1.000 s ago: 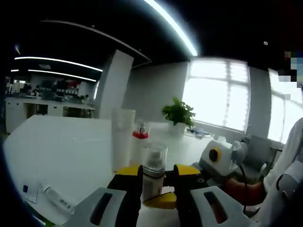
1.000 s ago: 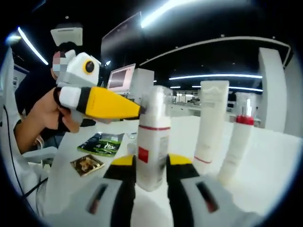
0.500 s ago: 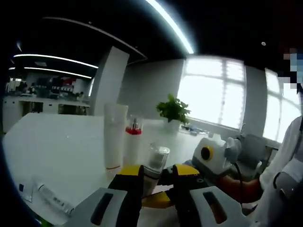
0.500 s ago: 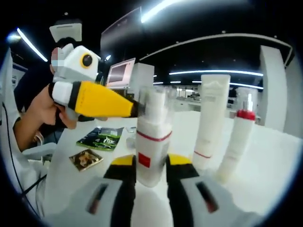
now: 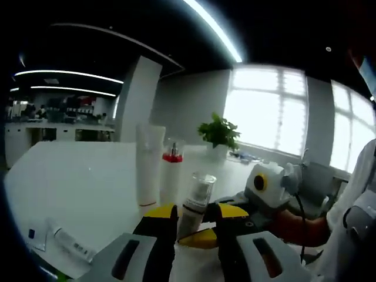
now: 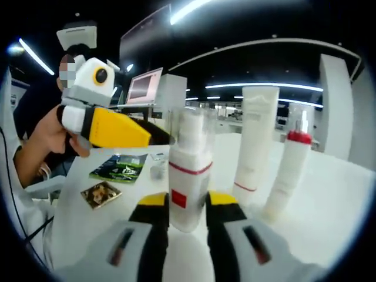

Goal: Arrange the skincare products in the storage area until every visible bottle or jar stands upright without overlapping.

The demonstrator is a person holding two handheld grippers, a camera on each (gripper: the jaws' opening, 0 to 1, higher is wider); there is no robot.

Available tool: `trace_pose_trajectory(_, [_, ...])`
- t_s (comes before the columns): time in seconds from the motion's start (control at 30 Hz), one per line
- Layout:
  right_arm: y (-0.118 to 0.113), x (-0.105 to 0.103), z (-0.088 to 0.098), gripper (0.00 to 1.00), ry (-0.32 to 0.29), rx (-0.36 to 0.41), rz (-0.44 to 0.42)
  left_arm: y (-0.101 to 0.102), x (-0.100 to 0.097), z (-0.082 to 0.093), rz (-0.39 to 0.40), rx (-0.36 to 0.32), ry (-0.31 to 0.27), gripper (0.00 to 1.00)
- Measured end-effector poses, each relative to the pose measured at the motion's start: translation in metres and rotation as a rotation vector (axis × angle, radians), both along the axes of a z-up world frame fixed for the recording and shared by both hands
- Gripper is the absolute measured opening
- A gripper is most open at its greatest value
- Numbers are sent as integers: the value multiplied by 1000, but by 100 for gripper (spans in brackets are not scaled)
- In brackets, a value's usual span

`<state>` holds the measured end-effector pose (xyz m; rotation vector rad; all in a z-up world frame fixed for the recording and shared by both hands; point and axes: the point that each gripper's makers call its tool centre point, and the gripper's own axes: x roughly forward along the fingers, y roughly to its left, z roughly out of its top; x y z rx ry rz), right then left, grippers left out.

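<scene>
Between both grippers' jaws, pump bottle (image 6: 189, 176) (base hidden) tilts.

My left tool (image 5: 190, 218) rises from the bottom centre of the left gripper view, its yellow-tipped jaws closed against a clear-capped bottle (image 5: 194, 202). My right tool (image 6: 187, 205), at the bottom centre of the right gripper view, clamps the same bottle lower down. In the right gripper view my left hand (image 6: 44, 147) grips its tool's handle at centre left.
</scene>
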<state>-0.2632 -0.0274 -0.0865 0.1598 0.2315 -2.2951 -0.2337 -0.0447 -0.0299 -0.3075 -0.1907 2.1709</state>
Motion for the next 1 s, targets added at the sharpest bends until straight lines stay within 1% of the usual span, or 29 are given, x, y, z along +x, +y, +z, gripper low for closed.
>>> trace_pose_trajectory(0.07, [4,-3,-1,23,-9,0,-18,-8,-3,2,23,9,26,27])
trace_pose_trajectory(0.17, [10,-7,-4,23,-25,-4,-43,-21,-7,3,60,8,48,32])
trace_pose_trajectory(0.37, [17,-11,-9,23,-52,6,-85,-44,-11,-1,110,12,43,37])
trace_pose_trajectory(0.63, [24,-16,-14,23,-73,31,-125,-67,-11,-7,160,20,40,40])
trace_pose_trajectory(0.77, [27,-18,-16,23,-82,35,-144,-76,-11,-9,182,21,39,44])
trace_pose_trajectory(0.87, [29,-19,-18,23,-87,38,-154,-85,-10,-11,198,24,37,44])
trace_pose_trajectory(1.0, [31,-20,-18,23,-76,40,-162,-94,-8,-14,217,22,37,45])
